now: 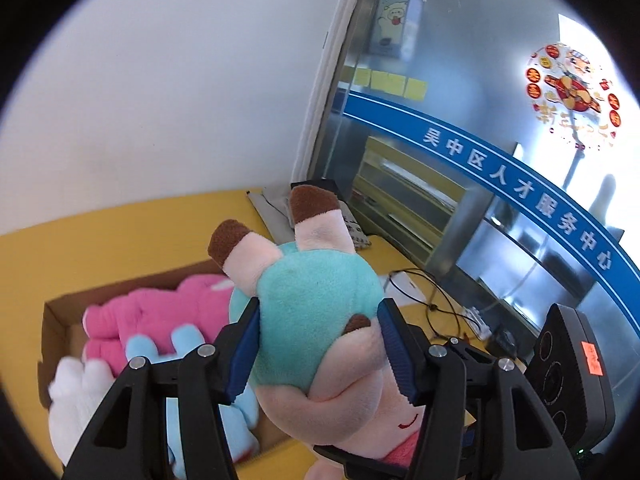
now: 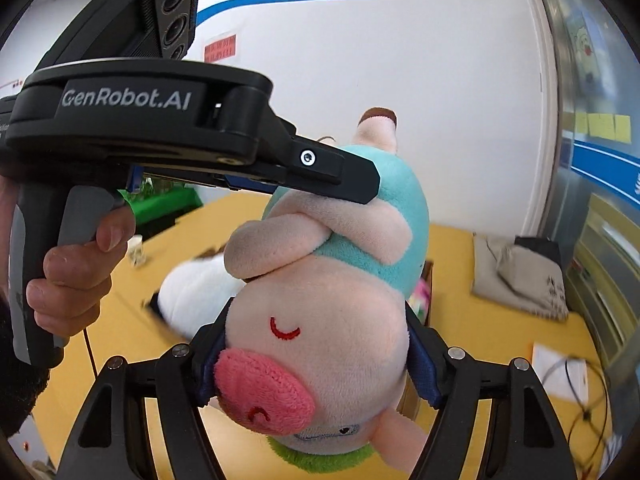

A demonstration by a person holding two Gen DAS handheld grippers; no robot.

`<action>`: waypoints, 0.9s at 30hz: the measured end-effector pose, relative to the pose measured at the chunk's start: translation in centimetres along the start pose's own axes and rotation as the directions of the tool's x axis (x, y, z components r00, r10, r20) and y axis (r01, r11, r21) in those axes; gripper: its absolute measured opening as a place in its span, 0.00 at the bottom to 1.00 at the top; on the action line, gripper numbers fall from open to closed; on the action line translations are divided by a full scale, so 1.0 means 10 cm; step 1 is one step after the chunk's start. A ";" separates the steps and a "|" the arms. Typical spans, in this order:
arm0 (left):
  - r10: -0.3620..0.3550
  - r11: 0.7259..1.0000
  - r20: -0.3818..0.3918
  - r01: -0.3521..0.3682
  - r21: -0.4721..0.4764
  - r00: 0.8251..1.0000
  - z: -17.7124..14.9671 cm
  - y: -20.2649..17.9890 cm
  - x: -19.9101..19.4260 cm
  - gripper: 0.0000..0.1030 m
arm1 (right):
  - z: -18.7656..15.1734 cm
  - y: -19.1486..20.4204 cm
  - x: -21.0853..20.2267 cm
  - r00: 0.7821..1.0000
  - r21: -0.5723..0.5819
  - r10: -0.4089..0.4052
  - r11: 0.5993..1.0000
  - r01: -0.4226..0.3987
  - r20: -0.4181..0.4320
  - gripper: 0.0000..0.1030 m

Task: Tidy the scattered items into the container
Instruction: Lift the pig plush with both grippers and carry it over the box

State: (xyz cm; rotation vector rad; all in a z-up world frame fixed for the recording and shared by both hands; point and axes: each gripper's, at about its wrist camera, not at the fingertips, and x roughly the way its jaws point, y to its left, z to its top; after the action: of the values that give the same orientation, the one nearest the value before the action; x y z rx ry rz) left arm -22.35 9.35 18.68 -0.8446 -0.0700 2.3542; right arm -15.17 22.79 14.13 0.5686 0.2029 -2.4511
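Both claws pinched one pig plush (image 1: 316,312) held upside down above the yellow tabletop (image 1: 120,240); the left claw (image 1: 318,344) squeezed its teal body, the right claw (image 2: 312,364) its head. Its long axis ran upward, brown-tipped legs (image 1: 316,216) pointing up; the cardboard box (image 1: 54,320) of plush toys (image 1: 160,320) sat below.

Black hand-held gripper (image 2: 320,356), blue pads (image 2: 424,364), silver screws, "GenRobot.AI" marking.

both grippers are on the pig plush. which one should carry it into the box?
Left, probably. The left gripper clamps the pig plush by its teal body, and its view shows the cardboard box just beyond, open. The right gripper holds only the head, and the plush blocks its view of the box.
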 end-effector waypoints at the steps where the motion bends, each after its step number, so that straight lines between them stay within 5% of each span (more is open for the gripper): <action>1: 0.011 1.000 -0.010 -0.011 0.003 1.000 0.04 0.04 0.10 0.55 | 0.04 -0.07 0.09 1.000 0.002 0.005 1.000 -0.005 -0.002 0.77; 14: 0.025 0.995 -0.236 -0.048 -0.092 0.971 -0.33 0.63 1.34 0.55 | -0.52 -0.71 1.33 0.984 0.130 0.106 0.988 -0.087 -0.141 0.77; 27: -0.014 0.995 -0.338 -0.022 -0.102 0.941 -0.82 0.54 1.62 0.62 | -1.08 -0.73 1.41 0.948 0.115 0.067 0.993 -0.033 -0.310 0.76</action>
State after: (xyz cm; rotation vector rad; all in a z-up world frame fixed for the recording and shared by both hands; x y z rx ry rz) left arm -30.15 13.15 1.78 -1.2911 -0.0482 2.1891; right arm -25.94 24.15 -1.70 1.0000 0.1807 -2.3213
